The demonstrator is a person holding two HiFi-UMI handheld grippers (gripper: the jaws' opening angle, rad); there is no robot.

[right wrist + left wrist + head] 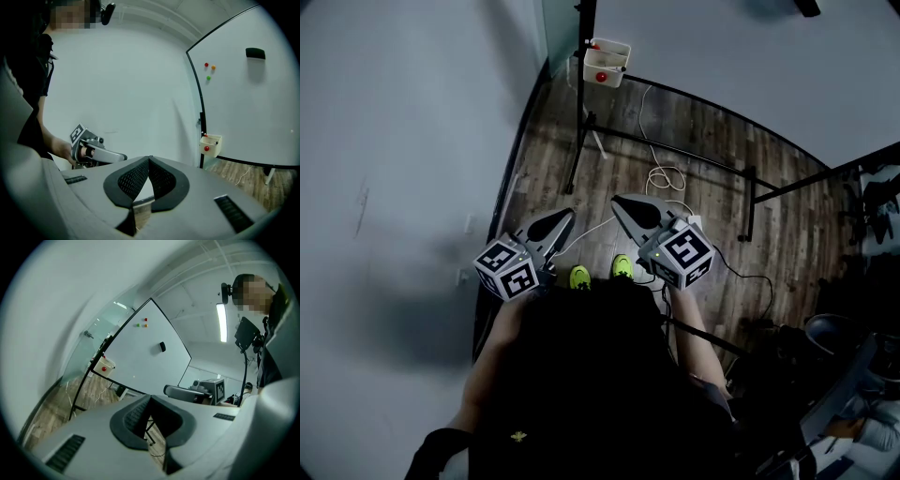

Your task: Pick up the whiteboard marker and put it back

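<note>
Facing the cream box [607, 62] on the whiteboard stand [581, 122], still well short of it, you carry left gripper [565, 218] and right gripper [620, 201] clenched and empty, apparently only approaching.

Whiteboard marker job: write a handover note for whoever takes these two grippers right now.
Left gripper: shut, empty.
Right gripper: shut, empty.
Things: cream tray hangs at the whiteboard ahead; small tips poking from it are probably markers, too small to be sure.
Done: no marker is held; cannot tell whether it was already returned.
Left: if not, walk up, pick the marker, put it back.
</note>
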